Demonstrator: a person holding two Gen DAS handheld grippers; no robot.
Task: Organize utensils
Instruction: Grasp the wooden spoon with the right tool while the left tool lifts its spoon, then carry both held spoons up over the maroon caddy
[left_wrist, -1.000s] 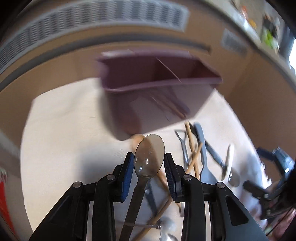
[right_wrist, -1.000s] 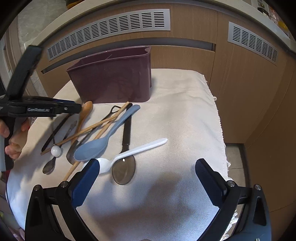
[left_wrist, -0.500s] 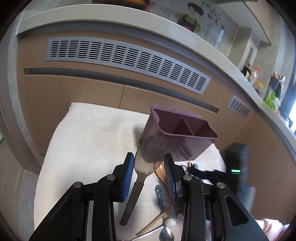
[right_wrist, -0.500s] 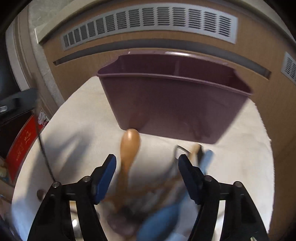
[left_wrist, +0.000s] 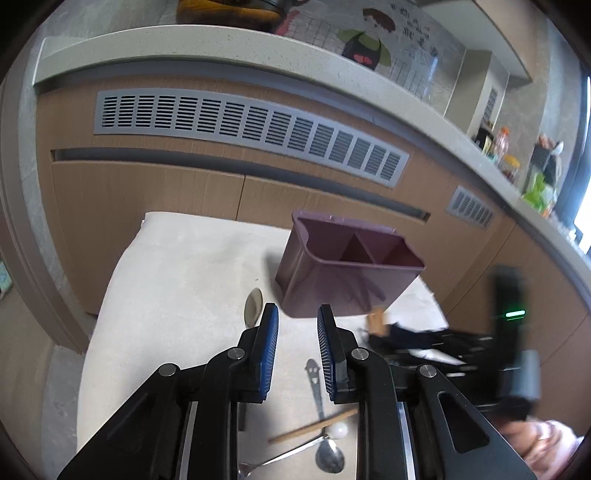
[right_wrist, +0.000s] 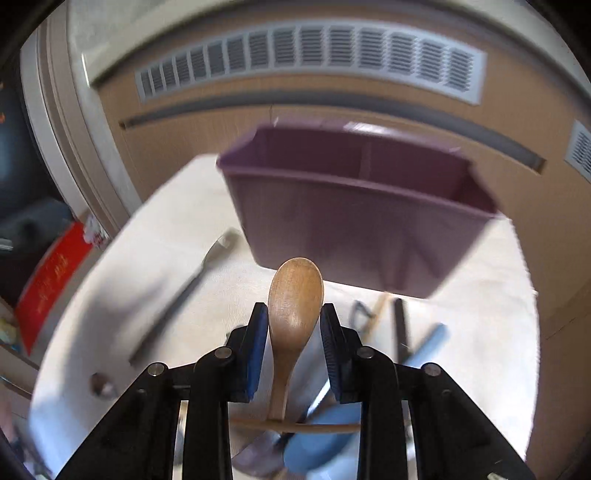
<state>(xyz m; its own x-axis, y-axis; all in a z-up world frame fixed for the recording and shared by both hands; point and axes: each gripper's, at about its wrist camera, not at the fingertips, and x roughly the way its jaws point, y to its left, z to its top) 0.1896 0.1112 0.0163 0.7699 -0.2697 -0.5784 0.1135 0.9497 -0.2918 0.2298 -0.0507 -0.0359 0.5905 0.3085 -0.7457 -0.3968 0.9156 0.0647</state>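
My left gripper (left_wrist: 295, 317) hovers over the white cloth (left_wrist: 166, 295), its jaws closing with nothing between them. A dark translucent spoon (left_wrist: 254, 308) lies on the cloth just left of its left finger. Ahead stands the purple divided utensil holder (left_wrist: 325, 291). In the right wrist view, my right gripper (right_wrist: 293, 314) is closing on a wooden spoon (right_wrist: 295, 288). Both blue pads touch the sides of its bowl, which points at the holder (right_wrist: 351, 221). The right gripper (left_wrist: 424, 339) shows as a dark blur in the left wrist view.
More utensils lie on the cloth: a metal spoon (left_wrist: 328, 458), a wooden chopstick (left_wrist: 314, 430), a blue spoon (right_wrist: 325, 450) and a black knife (right_wrist: 400, 328). A red box (right_wrist: 48, 280) sits off the table's left edge. Wooden cabinets with vents stand behind the holder. A person's hand (left_wrist: 535, 439) is at lower right.
The left gripper let go of the dark spoon, which now lies on the cloth left of the holder. The right gripper moved to the wooden spoon and narrowed from wide open around it.
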